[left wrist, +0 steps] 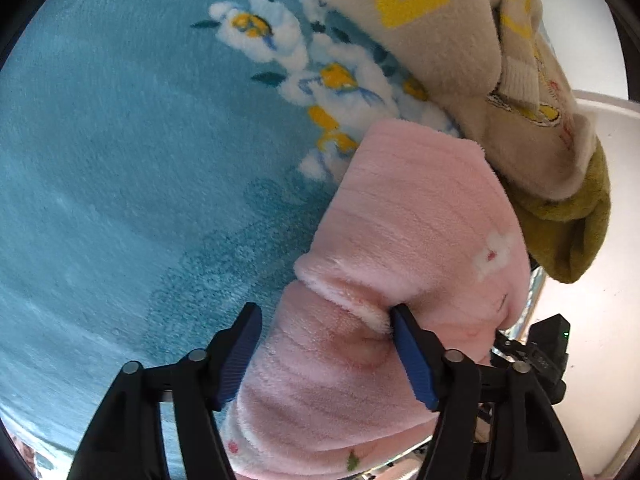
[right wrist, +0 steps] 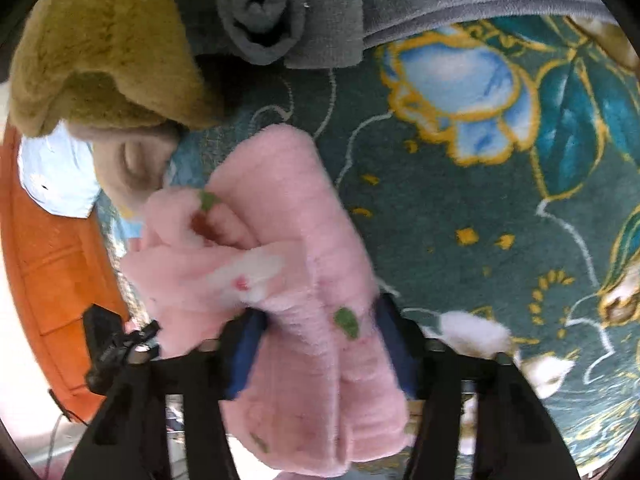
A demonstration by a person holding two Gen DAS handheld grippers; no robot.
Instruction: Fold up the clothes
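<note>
The pink garment (left wrist: 404, 248) is seen at lower centre-right of the left view, its long axis running from the bottom edge up toward the beige pile (left wrist: 460, 60) at upper right. It lies between the spread fingers of the left gripper (left wrist: 324, 320), nothing being pinched. In the right view, a thick fold (right wrist: 304, 320) is bracketed by the right gripper (right wrist: 316, 316); whether it is clamped cannot be told.

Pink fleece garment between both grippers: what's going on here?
A person is folding a pink fleece garment over a teal floral blanket. The left gripper is open, straddling one end. The right gripper has a thick fold between its fingers; blur hides whether it grips. Beige, olive and grey clothes lie nearby.
</note>
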